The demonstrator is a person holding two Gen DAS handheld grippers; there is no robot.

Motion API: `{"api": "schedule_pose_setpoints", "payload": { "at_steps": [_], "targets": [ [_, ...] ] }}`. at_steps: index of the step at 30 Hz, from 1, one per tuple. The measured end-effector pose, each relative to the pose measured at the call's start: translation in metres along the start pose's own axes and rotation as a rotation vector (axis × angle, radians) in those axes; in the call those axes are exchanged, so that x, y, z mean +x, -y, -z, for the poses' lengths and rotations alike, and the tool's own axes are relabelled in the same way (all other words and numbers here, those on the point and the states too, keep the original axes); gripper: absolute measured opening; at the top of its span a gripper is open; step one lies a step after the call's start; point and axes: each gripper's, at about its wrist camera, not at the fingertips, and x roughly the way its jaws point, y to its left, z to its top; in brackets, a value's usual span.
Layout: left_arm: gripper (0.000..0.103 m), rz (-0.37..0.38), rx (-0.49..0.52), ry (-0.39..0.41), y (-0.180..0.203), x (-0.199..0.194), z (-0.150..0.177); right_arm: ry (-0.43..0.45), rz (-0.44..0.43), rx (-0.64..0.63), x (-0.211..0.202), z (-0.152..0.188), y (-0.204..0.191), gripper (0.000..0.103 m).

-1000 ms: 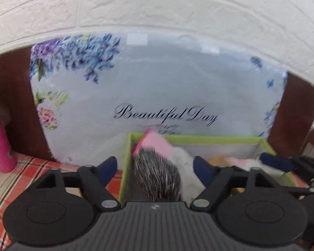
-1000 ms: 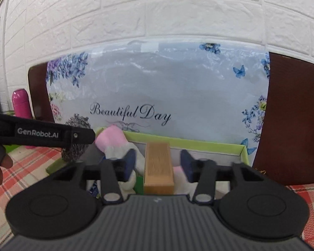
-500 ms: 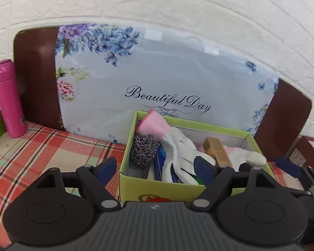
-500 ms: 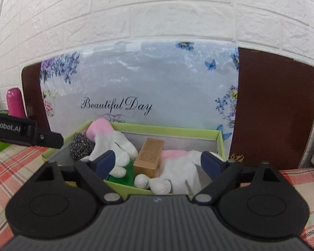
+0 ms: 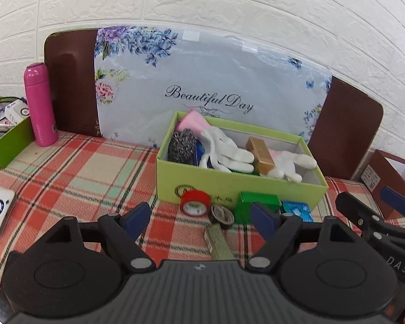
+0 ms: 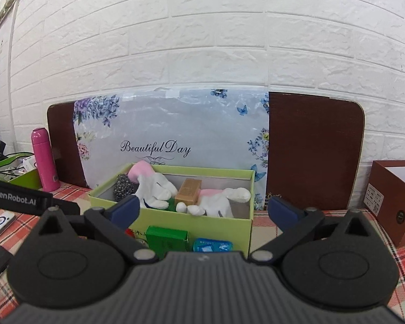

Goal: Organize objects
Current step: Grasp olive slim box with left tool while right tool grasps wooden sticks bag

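Green box (image 5: pixel 229 186) on the checked cloth (image 5: pixel 75 172), straight ahead of both pairs of jaws and clear of them, backed against a floral "Beautiful Day" board (image 5: pixel 210 81). Inside the box: steel scourer (image 5: pixel 181 145) at the left end, white gloves with pink cuffs (image 5: pixel 224 151) draped across the middle, wooden block (image 5: pixel 260 155) lying among them. Left gripper (image 5: pixel 201 216) spread wide, nothing between the blue pads; just beyond its jaws, in front of the box wall, red tape roll (image 5: pixel 195 202), dark tape roll (image 5: pixel 222 213), small green carton (image 5: pixel 259 206), blue packet (image 5: pixel 297 210), and a pale flat bar (image 5: pixel 220 241) nearest the jaws. Right gripper (image 6: pixel 203 212) spread as wide as it goes, jaws just having been opening, nothing between them; box behind the gap, green carton and blue packet low between the fingers. Pink bottle (image 5: pixel 40 105) well off to the left of both jaws, upright beside the board. Brown box (image 6: pixel 394 202) off to the right.
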Motion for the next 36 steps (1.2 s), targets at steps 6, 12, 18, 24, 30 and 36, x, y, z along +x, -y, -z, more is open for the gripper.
{"api": "schedule_pose_setpoints", "payload": {
  "at_steps": [6, 12, 18, 24, 30, 36],
  "targets": [
    [0.084, 0.016, -0.015, -0.024, -0.001, -0.004, 0.023, -0.011, -0.018, 0.001, -0.025, 0.020, 0.004, 0.103],
    [0.084, 0.037, -0.036, -0.091, -0.006, 0.010, 0.055, -0.060, -0.035, -0.034, -0.039, 0.054, 0.010, 0.103],
    [0.084, 0.059, -0.020, -0.075, 0.001, 0.031, 0.064, -0.150, -0.015, -0.058, -0.041, 0.089, 0.016, 0.103],
    [0.084, 0.069, -0.008, -0.090, 0.014, 0.070, 0.057, -0.183, -0.017, -0.065, -0.036, 0.098, 0.027, 0.103],
    [0.069, 0.059, -0.012, -0.145, 0.011, 0.102, 0.055, -0.235, -0.056, -0.138, -0.006, 0.099, 0.036, 0.101],
    [0.050, 0.082, -0.024, -0.158, 0.001, 0.108, 0.055, -0.306, -0.095, -0.232, 0.029, 0.104, 0.035, 0.096]
  ]
}}
